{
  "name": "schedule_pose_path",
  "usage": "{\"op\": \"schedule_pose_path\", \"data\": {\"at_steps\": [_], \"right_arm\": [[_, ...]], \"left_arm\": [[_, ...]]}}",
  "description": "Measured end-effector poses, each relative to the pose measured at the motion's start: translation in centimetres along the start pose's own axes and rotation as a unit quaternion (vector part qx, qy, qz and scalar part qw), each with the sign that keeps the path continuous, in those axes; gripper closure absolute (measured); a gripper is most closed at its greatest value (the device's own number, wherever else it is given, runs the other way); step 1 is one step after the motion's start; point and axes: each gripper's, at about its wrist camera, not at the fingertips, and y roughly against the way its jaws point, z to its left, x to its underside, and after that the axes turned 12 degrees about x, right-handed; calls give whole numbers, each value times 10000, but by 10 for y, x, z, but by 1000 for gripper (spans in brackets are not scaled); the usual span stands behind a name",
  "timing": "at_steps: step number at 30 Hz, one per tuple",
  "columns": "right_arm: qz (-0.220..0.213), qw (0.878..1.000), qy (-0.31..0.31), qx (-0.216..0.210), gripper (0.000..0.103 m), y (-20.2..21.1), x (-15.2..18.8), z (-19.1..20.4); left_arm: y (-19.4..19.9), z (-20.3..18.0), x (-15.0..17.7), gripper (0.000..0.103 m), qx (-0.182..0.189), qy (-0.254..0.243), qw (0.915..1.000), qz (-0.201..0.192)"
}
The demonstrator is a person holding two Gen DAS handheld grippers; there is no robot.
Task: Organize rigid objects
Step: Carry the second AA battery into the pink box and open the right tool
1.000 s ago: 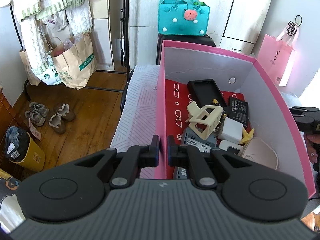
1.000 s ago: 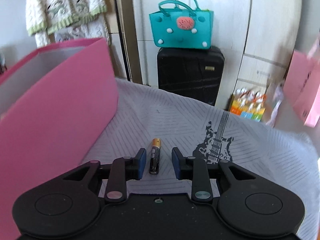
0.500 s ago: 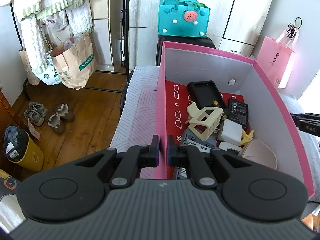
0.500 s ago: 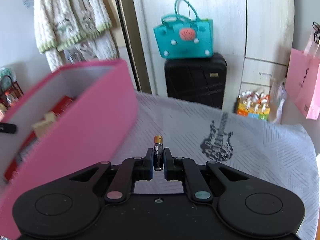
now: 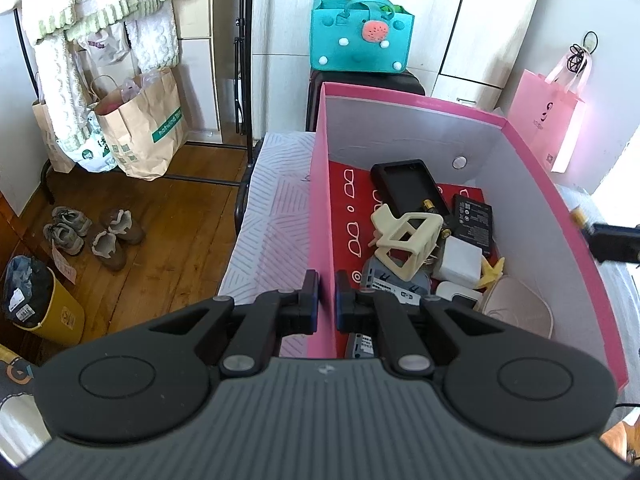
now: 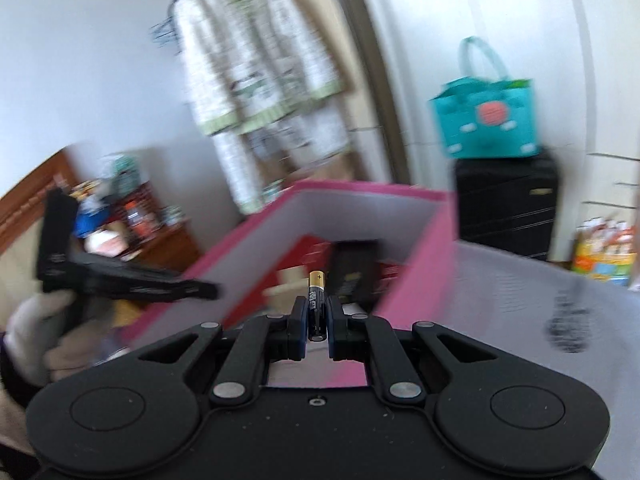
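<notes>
Right wrist view: right tongs clamped narrow on a battery, pads pressing its black lower body on both sides. Long axis along the fingers, pointing to 12 o'clock, gold plus end up and away from the camera, minus end sunk between the pads and hidden. Battery held in the air at the near edge of the pink box, gold tip in line with the red box floor beyond. Much of this view smeared by blur: box contents hard to make out, hanging cardigan and teal bag at 1 o'clock soft-edged. Left tongs seen from the side at 9 o'clock, tips at the box's far wall.

Left wrist view: left tongs closed narrow on the left wall of the pink box, one pad outside, one inside. Inside the box: cream hair claw, black case, flat phone battery, white charger. Right tongs cut off by the frame edge at 3 o'clock, just outside the right wall, only the tips and the gold tip of the battery showing. Box standing on a patterned cloth; what lies under it is hidden.
</notes>
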Motion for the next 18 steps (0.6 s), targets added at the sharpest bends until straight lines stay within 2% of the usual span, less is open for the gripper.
{"op": "schedule_pose_path", "data": {"at_steps": [5, 8, 14, 16, 18], "right_arm": [[508, 9974, 232, -454, 92, -32, -11, 35], [764, 9945, 418, -577, 92, -47, -14, 54], [1145, 9899, 726, -402, 92, -83, -22, 73], [1153, 9878, 1029, -201, 92, -87, -21, 78], [1121, 9885, 1012, -104, 92, -89, -22, 77]], "left_arm": [[1, 1, 1, 96, 34, -33, 10000, 0], [1, 1, 1, 96, 51, -43, 10000, 4], [1, 3, 1, 96, 125, 1, 9999, -14], [1, 4, 0, 95, 133, 2, 9999, -15], [1, 4, 1, 95, 145, 10, 9999, -10]]}}
